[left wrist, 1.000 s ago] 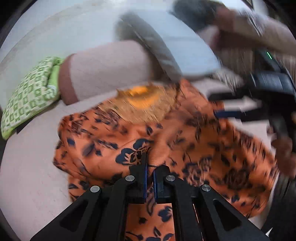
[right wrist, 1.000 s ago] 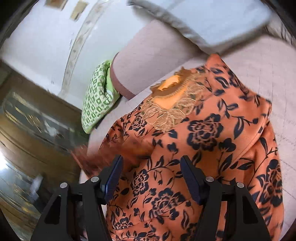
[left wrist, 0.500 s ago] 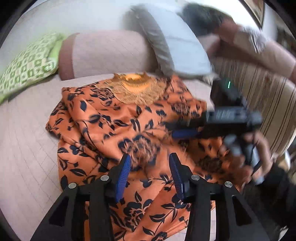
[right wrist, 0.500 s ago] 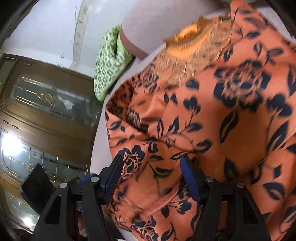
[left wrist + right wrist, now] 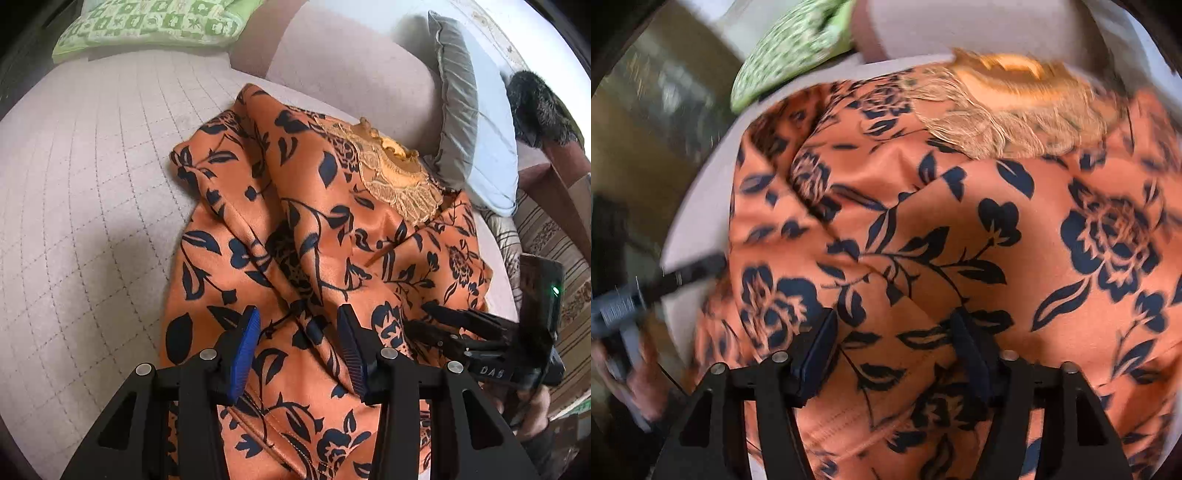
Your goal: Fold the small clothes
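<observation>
Garment [image 5: 317,236] lies rumpled on the sofa seat [image 5: 92,184]. Both grippers, left [image 5: 295,343] and right [image 5: 894,343], jaws open, empty. Fabric looks soft, slippery; I'd pinch a hem edge.

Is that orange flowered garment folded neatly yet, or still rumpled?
Rumpled. The orange garment lies bunched in loose ridges on the couch, lace collar exposed, with no flat, squared fold.

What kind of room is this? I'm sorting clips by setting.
Probably a home living room or bedroom: the orange floral garment lies on a quilted cushioned seat, with a green patterned pillow and a pale blue pillow behind.
</observation>
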Action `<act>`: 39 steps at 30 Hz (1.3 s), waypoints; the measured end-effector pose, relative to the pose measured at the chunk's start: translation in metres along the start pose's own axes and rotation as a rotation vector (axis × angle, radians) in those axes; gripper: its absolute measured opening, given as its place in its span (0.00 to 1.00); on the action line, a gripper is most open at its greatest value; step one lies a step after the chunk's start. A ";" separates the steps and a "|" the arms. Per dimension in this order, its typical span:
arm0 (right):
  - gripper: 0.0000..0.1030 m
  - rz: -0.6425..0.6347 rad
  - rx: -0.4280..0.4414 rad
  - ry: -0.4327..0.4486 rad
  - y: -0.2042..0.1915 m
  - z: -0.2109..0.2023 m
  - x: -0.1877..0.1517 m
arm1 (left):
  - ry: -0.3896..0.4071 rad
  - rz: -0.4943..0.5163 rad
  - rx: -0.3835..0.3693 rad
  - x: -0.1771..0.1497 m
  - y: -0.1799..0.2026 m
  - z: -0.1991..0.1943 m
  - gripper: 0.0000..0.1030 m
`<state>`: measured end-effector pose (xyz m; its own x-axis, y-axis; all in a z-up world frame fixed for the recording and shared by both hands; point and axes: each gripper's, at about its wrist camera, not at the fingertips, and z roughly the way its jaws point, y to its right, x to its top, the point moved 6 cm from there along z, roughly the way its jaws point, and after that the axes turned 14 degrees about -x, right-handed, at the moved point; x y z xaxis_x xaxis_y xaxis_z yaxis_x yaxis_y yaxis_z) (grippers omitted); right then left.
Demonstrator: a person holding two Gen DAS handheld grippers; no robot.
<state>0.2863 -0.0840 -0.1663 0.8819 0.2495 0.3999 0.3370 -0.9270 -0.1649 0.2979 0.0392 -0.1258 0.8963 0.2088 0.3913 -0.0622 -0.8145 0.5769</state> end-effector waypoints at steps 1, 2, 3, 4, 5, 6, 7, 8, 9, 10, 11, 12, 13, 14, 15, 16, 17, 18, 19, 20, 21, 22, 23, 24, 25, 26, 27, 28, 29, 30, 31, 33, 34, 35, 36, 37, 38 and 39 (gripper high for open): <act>0.14 -0.016 -0.037 -0.018 0.002 -0.002 -0.004 | -0.009 -0.011 -0.012 -0.001 0.000 0.002 0.41; 0.05 0.003 -0.043 -0.025 0.007 -0.006 -0.007 | -0.010 -0.023 -0.027 -0.001 0.001 0.002 0.41; 0.05 0.035 0.008 -0.018 0.012 -0.018 -0.012 | -0.009 -0.025 -0.037 0.001 0.004 0.003 0.41; 0.05 0.042 0.029 -0.004 0.015 -0.027 -0.016 | -0.005 -0.025 -0.046 0.002 0.005 0.003 0.41; 0.05 0.056 0.038 0.012 0.019 -0.037 -0.020 | -0.003 -0.024 -0.054 0.002 0.007 0.002 0.41; 0.05 0.080 0.060 0.028 0.023 -0.047 -0.023 | -0.001 -0.025 -0.060 0.001 0.007 0.000 0.41; 0.05 0.116 0.090 0.048 0.029 -0.058 -0.025 | 0.001 -0.027 -0.071 0.001 0.009 -0.001 0.41; 0.05 0.148 0.102 0.065 0.033 -0.066 -0.027 | 0.005 -0.030 -0.075 -0.001 0.009 -0.005 0.41; 0.05 0.182 0.107 0.085 0.040 -0.074 -0.029 | 0.004 -0.028 -0.083 -0.002 0.009 -0.005 0.42; 0.05 0.213 0.103 0.108 0.048 -0.082 -0.033 | -0.002 -0.027 -0.090 -0.004 0.011 -0.004 0.42; 0.05 0.238 0.087 0.120 0.055 -0.084 -0.036 | -0.013 -0.026 -0.099 -0.006 0.012 -0.002 0.42; 0.05 0.270 0.071 0.119 0.062 -0.081 -0.040 | -0.024 -0.027 -0.106 -0.008 0.013 0.000 0.42; 0.05 0.308 0.072 0.101 0.068 -0.072 -0.043 | -0.046 -0.030 -0.124 -0.012 0.015 0.005 0.42; 0.05 0.331 0.057 0.081 0.073 -0.062 -0.047 | -0.062 -0.032 -0.137 -0.014 0.017 0.009 0.42; 0.05 0.333 0.017 0.061 0.077 -0.052 -0.051 | -0.081 -0.037 -0.156 -0.016 0.018 0.013 0.42; 0.05 0.341 -0.008 0.047 0.081 -0.045 -0.056 | -0.094 -0.043 -0.164 -0.017 0.018 0.016 0.42; 0.05 0.354 0.010 0.041 0.081 -0.042 -0.061 | -0.100 -0.048 -0.168 -0.016 0.016 0.016 0.41; 0.05 0.345 0.020 0.053 0.079 -0.048 -0.063 | -0.098 -0.067 -0.176 -0.014 0.012 0.015 0.41; 0.05 0.338 0.004 0.069 0.079 -0.053 -0.063 | -0.084 -0.092 -0.181 -0.010 0.006 0.012 0.41; 0.05 0.341 -0.002 0.083 0.081 -0.060 -0.063 | -0.062 -0.113 -0.167 -0.005 -0.001 0.008 0.42; 0.05 0.355 0.008 0.090 0.085 -0.066 -0.065 | -0.043 -0.124 -0.143 -0.001 -0.008 0.005 0.42; 0.05 0.362 0.005 0.083 0.087 -0.064 -0.066 | -0.034 -0.133 -0.129 0.002 -0.013 0.004 0.42; 0.05 0.356 -0.014 0.069 0.089 -0.059 -0.070 | -0.031 -0.145 -0.125 0.003 -0.017 0.003 0.42; 0.05 0.351 -0.028 0.044 0.092 -0.050 -0.073 | -0.031 -0.155 -0.126 0.005 -0.020 0.003 0.42; 0.05 0.364 -0.016 0.034 0.092 -0.046 -0.073 | -0.027 -0.160 -0.126 0.005 -0.023 0.003 0.42; 0.05 0.370 -0.004 0.055 0.091 -0.050 -0.071 | -0.022 -0.159 -0.122 0.005 -0.025 0.002 0.42; 0.05 0.362 0.006 0.090 0.087 -0.060 -0.067 | -0.018 -0.155 -0.120 0.006 -0.026 0.000 0.42; 0.05 0.360 0.011 0.124 0.086 -0.071 -0.063 | -0.016 -0.155 -0.120 0.007 -0.027 0.000 0.42; 0.05 0.364 0.016 0.141 0.087 -0.078 -0.061 | -0.014 -0.156 -0.118 0.006 -0.027 0.000 0.42; 0.05 0.372 0.022 0.148 0.090 -0.084 -0.060 | -0.010 -0.156 -0.113 0.006 -0.026 -0.002 0.42; 0.05 0.385 0.031 0.155 0.094 -0.088 -0.061 | -0.004 -0.153 -0.109 0.007 -0.027 -0.003 0.42; 0.05 0.422 0.074 0.177 0.102 -0.096 -0.062 | 0.012 -0.146 -0.097 0.008 -0.026 -0.009 0.42; 0.05 0.437 0.087 0.182 0.107 -0.100 -0.065 | 0.018 -0.148 -0.094 0.010 -0.027 -0.012 0.42; 0.05 0.446 0.070 0.178 0.111 -0.099 -0.066 | 0.022 -0.153 -0.090 0.011 -0.029 -0.013 0.42; 0.06 0.443 0.022 0.159 0.116 -0.094 -0.067 | 0.019 -0.161 -0.085 0.013 -0.031 -0.015 0.42; 0.06 0.424 -0.053 0.116 0.120 -0.082 -0.070 | 0.015 -0.175 -0.088 0.014 -0.033 -0.016 0.42; 0.09 0.408 -0.103 0.066 0.123 -0.070 -0.075 | 0.012 -0.191 -0.099 0.017 -0.035 -0.018 0.42; 0.10 0.405 -0.115 0.015 0.126 -0.058 -0.080 | 0.012 -0.208 -0.104 0.023 -0.037 -0.020 0.42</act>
<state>0.2392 -0.2364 -0.1666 0.9304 -0.1448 0.3366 -0.0758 -0.9748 -0.2099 0.3124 0.0851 -0.1239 0.8893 0.3733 0.2641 0.0781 -0.6930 0.7167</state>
